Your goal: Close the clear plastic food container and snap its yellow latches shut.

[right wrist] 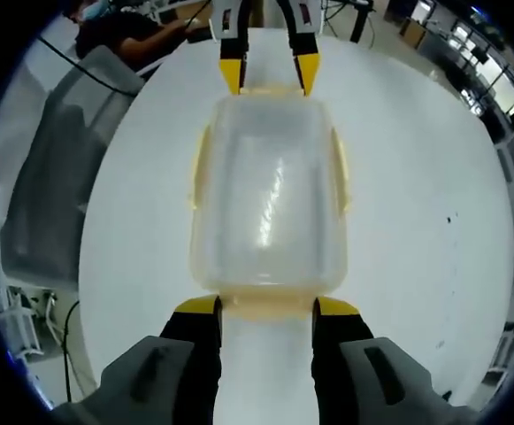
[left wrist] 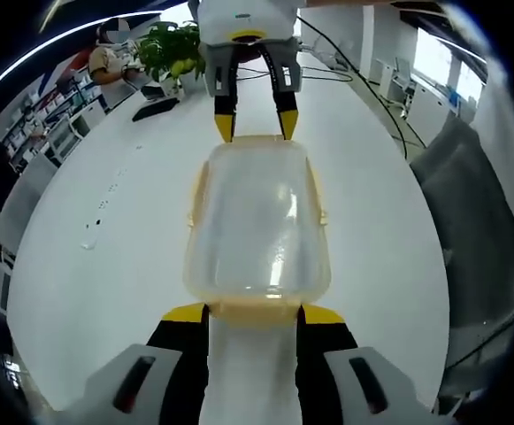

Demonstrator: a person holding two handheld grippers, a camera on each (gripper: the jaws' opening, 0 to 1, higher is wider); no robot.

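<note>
A clear plastic food container [left wrist: 258, 221] sits lid-down-and-shut on a white worktop [left wrist: 97, 266], caught between two hand-held claws that face each other across it. In the left gripper view, the left claw [left wrist: 255, 312] rises from the bottom with its yellow-tipped black jaws spread about as wide as the container's near end, one tip at either corner of the pale yellow latch [left wrist: 255, 309] there; whether the tips press the latch or merely flank it cannot be told. At the far end, the right claw [left wrist: 257, 127] points its own yellow tips down to the container's opposite edge, set apart by roughly the width of that end. The right gripper view gives the mirror picture: the right claw [right wrist: 265, 306] straddles the near yellow latch [right wrist: 265, 305] with its jaws open wide, while the left claw [right wrist: 270, 74] meets the far rim. Yellow side latches [right wrist: 339, 173] lie flat along the container's long walls. A potted green plant [left wrist: 170, 49] stands at the worktop's far end, near a seated person [left wrist: 108, 62], and a grey chair [right wrist: 57, 168] waits beside the worktop.
</note>
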